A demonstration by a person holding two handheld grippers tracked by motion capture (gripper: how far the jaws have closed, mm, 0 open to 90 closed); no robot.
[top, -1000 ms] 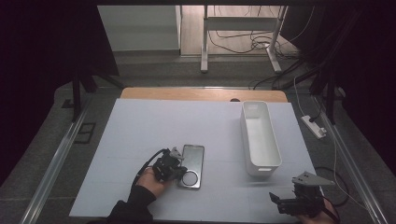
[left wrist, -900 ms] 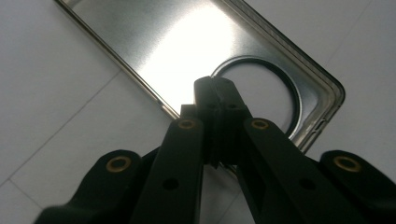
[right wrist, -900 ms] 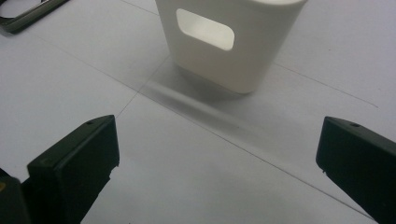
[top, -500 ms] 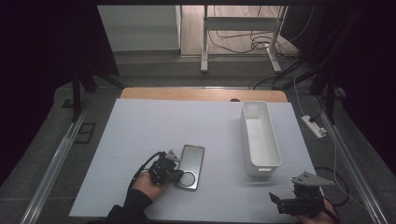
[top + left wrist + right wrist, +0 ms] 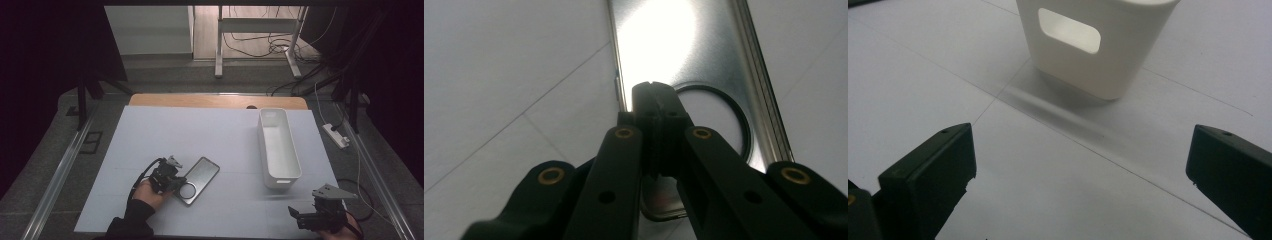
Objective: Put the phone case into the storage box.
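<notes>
Rotated since the earlier frame, the flat silver metal plate with a round hole (image 5: 197, 173) now lies more diagonally on the white table (image 5: 210, 135), well left of the white oblong plastic bin (image 5: 278, 146). Left gripper (image 5: 176, 183) jaws are together at its hole end. Right gripper (image 5: 295, 214) jaws stand apart.

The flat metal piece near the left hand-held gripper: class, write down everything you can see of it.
The flat metal piece is a thin, shiny, silvery rounded rectangle with a raised rim along its long edges and a round ring or hole near one end. It lies flat and slanted on the white table, left of the white bin. The shut left hand-held gripper sits over its ringed end; whether the tips touch it is unclear.
</notes>
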